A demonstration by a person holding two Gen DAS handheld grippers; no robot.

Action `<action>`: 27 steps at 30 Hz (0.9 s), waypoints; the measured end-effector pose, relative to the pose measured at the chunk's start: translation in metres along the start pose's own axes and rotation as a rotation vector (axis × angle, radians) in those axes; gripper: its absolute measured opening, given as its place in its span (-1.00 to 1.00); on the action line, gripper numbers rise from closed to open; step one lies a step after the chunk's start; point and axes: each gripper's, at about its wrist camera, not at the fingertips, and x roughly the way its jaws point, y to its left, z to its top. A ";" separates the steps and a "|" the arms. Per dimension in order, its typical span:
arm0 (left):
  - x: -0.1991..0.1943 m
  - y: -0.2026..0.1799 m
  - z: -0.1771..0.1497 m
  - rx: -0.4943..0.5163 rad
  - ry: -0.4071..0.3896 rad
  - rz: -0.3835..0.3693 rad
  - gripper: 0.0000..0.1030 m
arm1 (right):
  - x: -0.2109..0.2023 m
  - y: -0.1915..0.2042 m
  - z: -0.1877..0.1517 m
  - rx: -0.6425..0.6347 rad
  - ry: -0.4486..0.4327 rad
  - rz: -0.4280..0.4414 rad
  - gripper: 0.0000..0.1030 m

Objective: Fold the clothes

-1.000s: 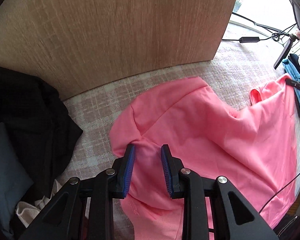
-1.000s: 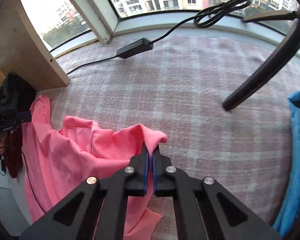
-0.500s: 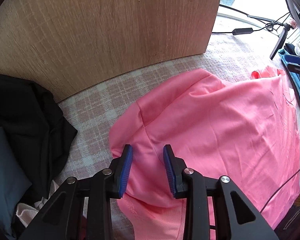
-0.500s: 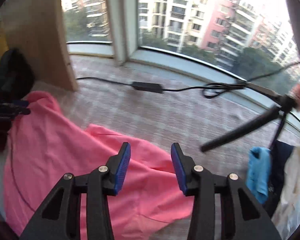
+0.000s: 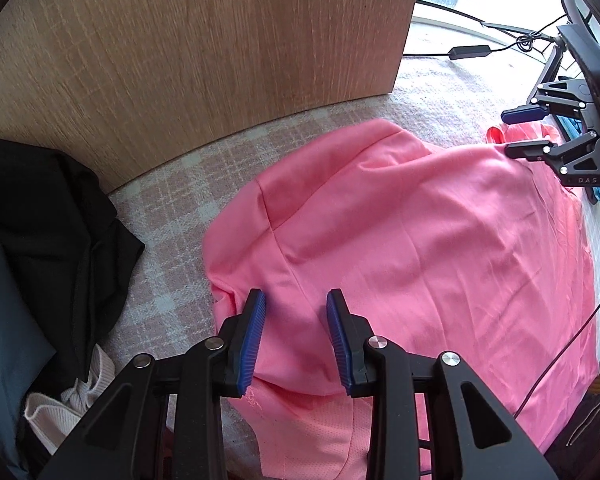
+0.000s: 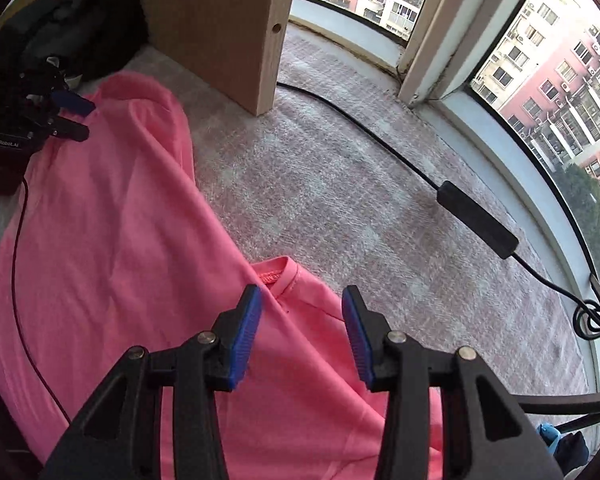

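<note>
Both open jaws hover over the pink shirt (image 5: 420, 240).

A: What is the left gripper (image 5: 296, 300) like?
B: Black arms, blue ridged pads, shiny round screws.
A: And the right gripper (image 6: 302, 296)?
B: Same. White letters mark each body, seen from the other camera.

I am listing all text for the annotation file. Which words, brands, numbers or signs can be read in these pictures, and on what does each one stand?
"DAS": white letters on the black body of the right gripper, seen in the left wrist view.
"GenRobot.AI": white letters on the black body of the left gripper, seen in the right wrist view.
The small mark inside the collar of the pink shirt is too small to read.
</note>
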 end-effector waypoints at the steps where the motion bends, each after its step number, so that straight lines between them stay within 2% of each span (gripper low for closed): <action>1: 0.000 -0.002 0.000 0.000 0.000 -0.004 -0.40 | 0.002 0.000 0.000 0.006 0.001 0.006 -0.20; 6: 0.001 -0.010 -0.002 0.012 0.002 -0.010 -0.39 | -0.009 -0.021 0.002 0.154 -0.059 0.118 -0.20; 7: 0.000 0.002 0.011 0.015 0.005 -0.012 -0.38 | -0.009 -0.025 0.003 0.179 -0.054 0.118 -0.20; 12: -0.001 0.001 0.015 0.018 0.005 -0.021 -0.33 | 0.004 -0.017 0.006 0.182 0.007 0.073 -0.21; 13: -0.001 0.000 0.016 0.019 0.006 -0.021 -0.32 | 0.007 -0.014 0.006 0.172 0.023 0.058 -0.31; 14: -0.001 -0.001 0.016 0.020 0.006 -0.021 -0.32 | 0.011 -0.011 0.006 0.162 0.044 0.031 -0.51; 15: -0.001 -0.003 0.017 0.024 0.007 -0.020 -0.32 | 0.010 -0.010 0.007 0.164 0.047 0.026 -0.53; 16: -0.001 -0.005 0.017 0.028 0.008 -0.019 -0.31 | 0.009 -0.011 0.008 0.168 0.049 0.024 -0.79; 17: -0.002 -0.006 0.017 0.029 0.009 -0.019 -0.30 | 0.007 -0.014 0.010 0.183 0.054 0.019 -0.90; 22: -0.002 -0.014 0.018 0.039 0.007 -0.024 -0.24 | -0.004 -0.027 0.024 0.195 0.018 -0.029 -0.90; 25: -0.004 -0.017 0.019 0.038 0.006 -0.030 -0.24 | -0.012 -0.047 0.033 0.293 -0.084 0.001 -0.90; 27: -0.005 -0.020 0.019 0.046 0.011 -0.025 -0.24 | -0.016 -0.061 0.033 0.350 -0.079 0.025 -0.65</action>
